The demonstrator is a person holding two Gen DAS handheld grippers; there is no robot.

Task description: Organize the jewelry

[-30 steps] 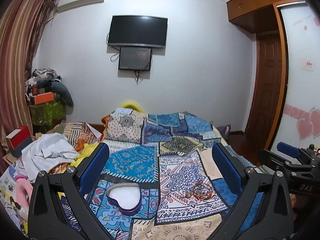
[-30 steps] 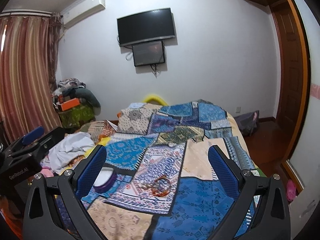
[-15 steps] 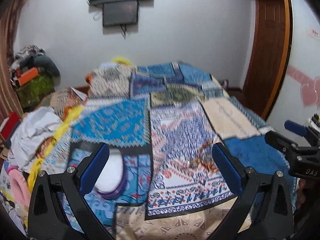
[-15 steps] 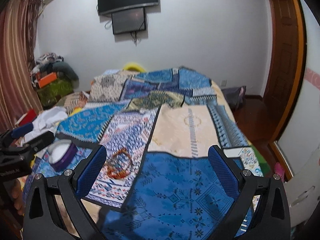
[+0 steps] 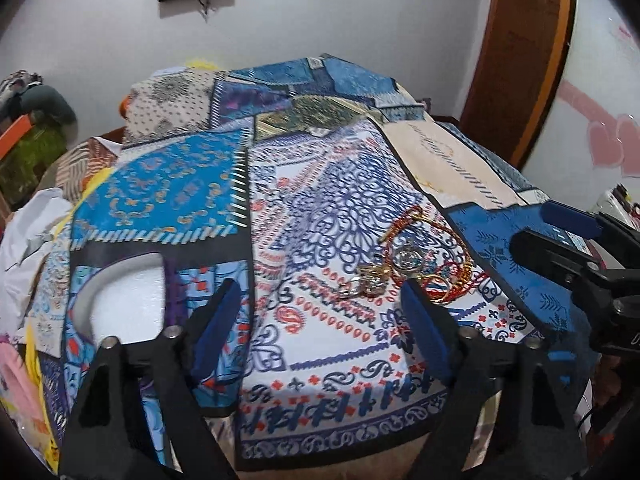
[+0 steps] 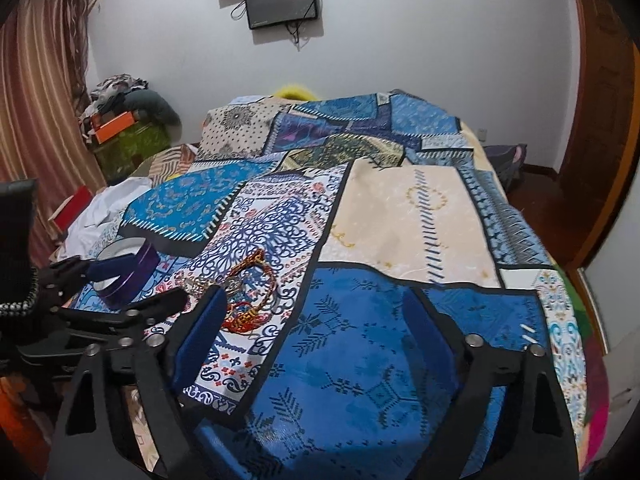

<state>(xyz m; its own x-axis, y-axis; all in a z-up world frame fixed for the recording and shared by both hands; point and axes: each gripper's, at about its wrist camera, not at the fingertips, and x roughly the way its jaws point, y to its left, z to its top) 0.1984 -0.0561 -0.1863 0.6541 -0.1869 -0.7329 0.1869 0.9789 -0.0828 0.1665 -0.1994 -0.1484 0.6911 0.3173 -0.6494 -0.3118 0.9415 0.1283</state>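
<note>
A tangle of jewelry, red woven cords with gold rings and a round pendant, lies on the patchwork bed cover. To its left sits a purple heart-shaped box with a white lining, lid off. My left gripper hovers low over the cover between box and jewelry; its jaws are closing with nothing between them. In the right wrist view the jewelry and the box lie left of my right gripper, which is also closing on nothing above a blue patch.
A heap of white clothes lies at the bed's left edge. A cluttered stand with an orange box stands by the striped curtain. A wooden door is at the right, and a screen hangs on the far wall.
Both grippers dropped toward the bed and tipped downward, so the jewelry and box look much nearer. Both pairs of jaws have narrowed.
</note>
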